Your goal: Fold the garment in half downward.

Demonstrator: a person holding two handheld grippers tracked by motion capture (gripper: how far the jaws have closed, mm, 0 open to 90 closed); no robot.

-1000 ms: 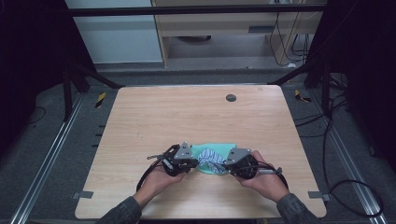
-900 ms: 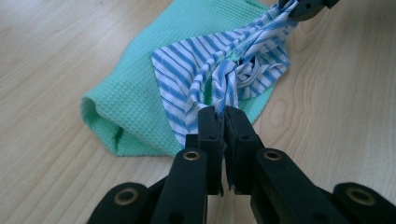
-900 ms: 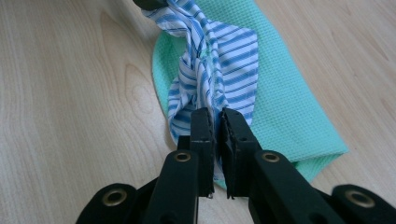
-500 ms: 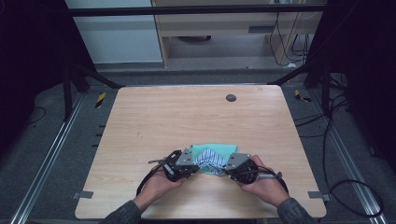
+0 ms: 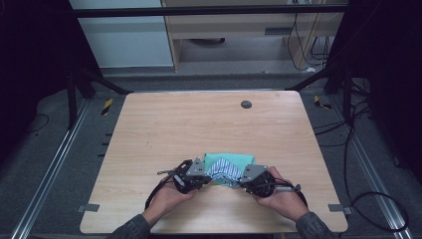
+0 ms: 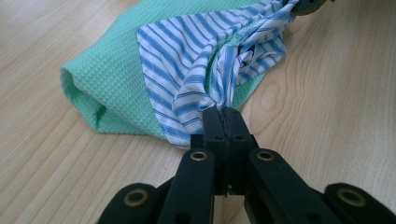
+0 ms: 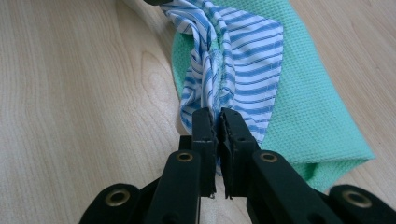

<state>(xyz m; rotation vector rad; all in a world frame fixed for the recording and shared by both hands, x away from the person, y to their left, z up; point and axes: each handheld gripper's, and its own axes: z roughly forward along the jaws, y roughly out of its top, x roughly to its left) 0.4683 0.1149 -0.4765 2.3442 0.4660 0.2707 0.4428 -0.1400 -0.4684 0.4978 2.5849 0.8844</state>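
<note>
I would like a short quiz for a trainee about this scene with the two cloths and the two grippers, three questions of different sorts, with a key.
1. True or false: the blue-and-white striped cloth lies on top of the green waffle-weave cloth.
2. Multiple choice: what is the left gripper doing? A) hanging open above the light wooden table; B) shut on the striped cloth; C) shut on the green cloth alone.
3. Fill in: the right gripper has its jaws closed on the ______ cloth.

Key: 1 true; 2 B; 3 striped.
</note>
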